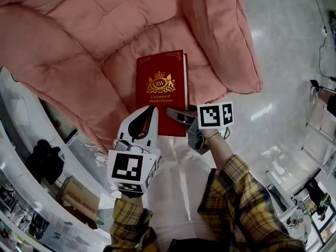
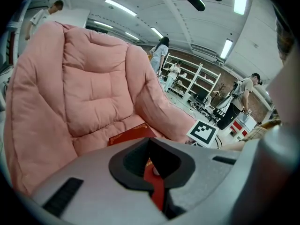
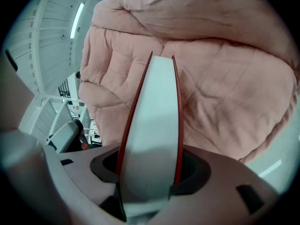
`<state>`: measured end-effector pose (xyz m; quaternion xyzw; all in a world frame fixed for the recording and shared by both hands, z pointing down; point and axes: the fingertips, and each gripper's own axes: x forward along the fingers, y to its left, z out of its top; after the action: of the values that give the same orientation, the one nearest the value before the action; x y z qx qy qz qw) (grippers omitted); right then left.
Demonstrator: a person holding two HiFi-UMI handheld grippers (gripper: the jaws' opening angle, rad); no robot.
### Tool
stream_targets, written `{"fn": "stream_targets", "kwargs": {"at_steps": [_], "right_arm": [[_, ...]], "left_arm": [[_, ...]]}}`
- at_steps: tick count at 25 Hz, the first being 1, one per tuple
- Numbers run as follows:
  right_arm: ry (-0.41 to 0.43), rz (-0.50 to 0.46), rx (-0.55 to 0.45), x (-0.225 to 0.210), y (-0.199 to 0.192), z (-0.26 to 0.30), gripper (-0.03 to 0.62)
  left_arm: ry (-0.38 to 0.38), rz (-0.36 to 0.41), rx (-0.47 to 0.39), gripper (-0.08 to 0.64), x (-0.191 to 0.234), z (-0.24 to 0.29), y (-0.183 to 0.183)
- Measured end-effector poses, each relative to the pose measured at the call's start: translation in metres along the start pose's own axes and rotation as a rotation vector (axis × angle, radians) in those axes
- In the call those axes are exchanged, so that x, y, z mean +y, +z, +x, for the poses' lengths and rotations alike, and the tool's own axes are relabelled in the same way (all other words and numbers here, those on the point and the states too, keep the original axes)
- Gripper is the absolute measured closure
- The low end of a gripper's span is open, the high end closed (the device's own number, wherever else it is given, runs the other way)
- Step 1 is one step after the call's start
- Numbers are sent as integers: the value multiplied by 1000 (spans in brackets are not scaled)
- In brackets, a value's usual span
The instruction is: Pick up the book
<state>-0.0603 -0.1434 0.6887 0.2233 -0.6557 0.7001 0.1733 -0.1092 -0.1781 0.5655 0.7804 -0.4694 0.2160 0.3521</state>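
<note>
The left gripper [image 1: 148, 113] is angling downward, its fingers pinching a thin red edge of the book [image 1: 160, 88] between them. The right gripper [image 1: 177, 114] is holding its fingers wide, pressing on the book's thick edge between them.

One book [image 1: 160, 85], one cushion [image 1: 94, 30], two grippers [image 1: 148, 112] [image 1: 173, 112].

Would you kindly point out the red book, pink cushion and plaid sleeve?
red book [image 1: 160, 96], head view, front cover at the title.
pink cushion [image 1: 105, 20], head view, quilted upper panel.
plaid sleeve [image 1: 244, 196], head view, right forearm.
</note>
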Motion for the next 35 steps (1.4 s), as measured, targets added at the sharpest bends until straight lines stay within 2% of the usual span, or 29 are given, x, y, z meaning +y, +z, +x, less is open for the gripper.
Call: {"fn": "stream_targets", "kwargs": {"at_steps": [7, 12, 17, 21, 27, 35], "right_arm": [[-16, -49, -37, 27, 5, -26, 325], [-11, -106, -71, 65, 11, -69, 325], [30, -141, -109, 104, 22, -116, 325], [36, -178, -132, 139, 21, -143, 325], [55, -275, -203, 198, 7, -198, 325], [106, -369, -307, 265, 0, -264, 325]], "left_arm": [[4, 22, -13, 555, -7, -15, 16], [-21, 39, -42, 555, -36, -34, 46], [-37, 43, -84, 555, -66, -52, 81], [-64, 31, -122, 555, -79, -77, 111], [-85, 89, -193, 555, -104, -126, 156], [-102, 130, -254, 555, -143, -180, 190]]}}
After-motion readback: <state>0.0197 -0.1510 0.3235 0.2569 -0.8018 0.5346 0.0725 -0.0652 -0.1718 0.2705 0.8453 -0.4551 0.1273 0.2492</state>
